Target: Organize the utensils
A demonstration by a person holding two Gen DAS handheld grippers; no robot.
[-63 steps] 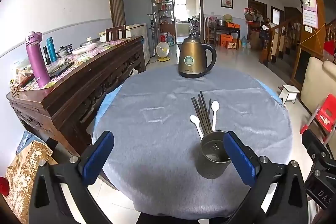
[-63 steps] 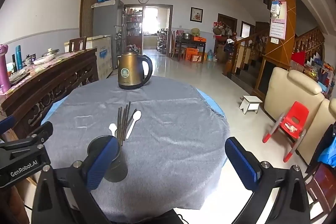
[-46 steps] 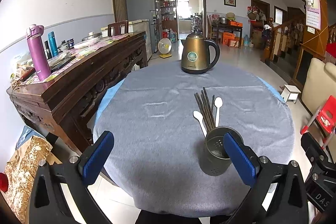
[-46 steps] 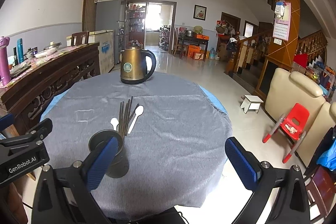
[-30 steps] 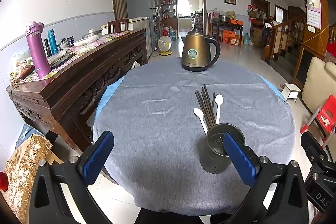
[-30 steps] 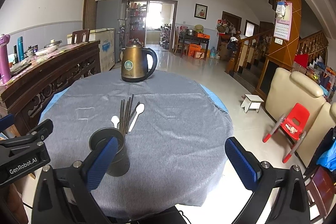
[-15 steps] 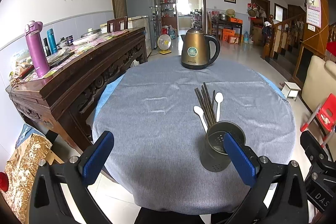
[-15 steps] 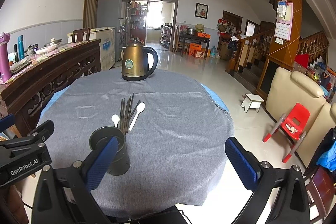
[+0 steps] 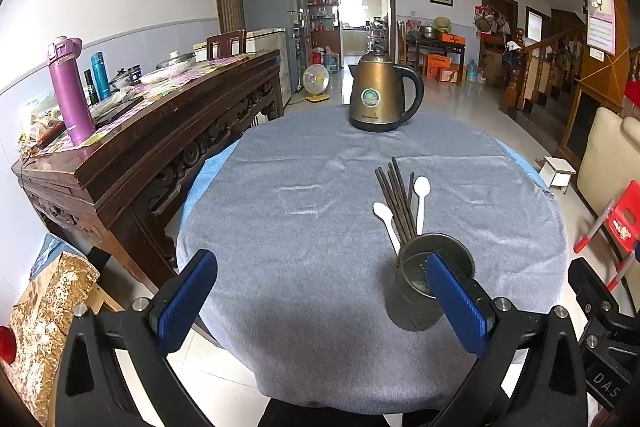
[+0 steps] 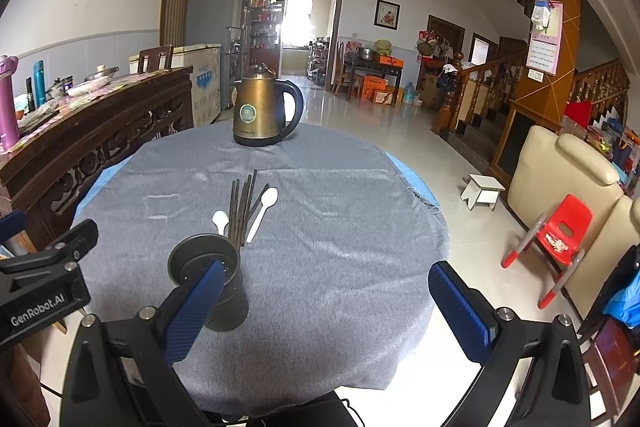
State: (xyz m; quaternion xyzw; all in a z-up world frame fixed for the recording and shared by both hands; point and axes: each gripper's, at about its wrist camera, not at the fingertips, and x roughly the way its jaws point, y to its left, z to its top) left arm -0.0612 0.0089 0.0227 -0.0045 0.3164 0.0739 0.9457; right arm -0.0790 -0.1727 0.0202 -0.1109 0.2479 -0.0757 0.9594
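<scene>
The round counter [image 9: 304, 267] wore a grey cloth, and both grippers hung over its near edge. The left gripper [image 9: 322, 301] stood wide open with nothing between its blue pads [image 9: 186, 301]. The right gripper [image 10: 330, 307] was spread just as wide and also held nothing.

A dark metal holder [image 9: 428, 287] stood upright on the cloth toward five o'clock in the left view, partly behind that gripper's right pad. In the right view the holder [image 10: 208, 283] sat at about seven o'clock, behind the left pad [image 10: 196, 311]. It looked empty, with holes in its floor.

Just beyond the holder, toward twelve o'clock, a bundle of dark chopsticks [image 9: 396, 199] lay flat on the cloth. One white spoon [image 9: 385, 219] lay on their left and a second spoon [image 9: 421, 197] on their right, bowls pointing away. Their near ends were hidden behind the holder's rim.

A brass kettle [image 9: 380, 97] stood at the far edge, at twelve o'clock. A carved sideboard [image 9: 132, 147] ran along the wall at nine o'clock.
</scene>
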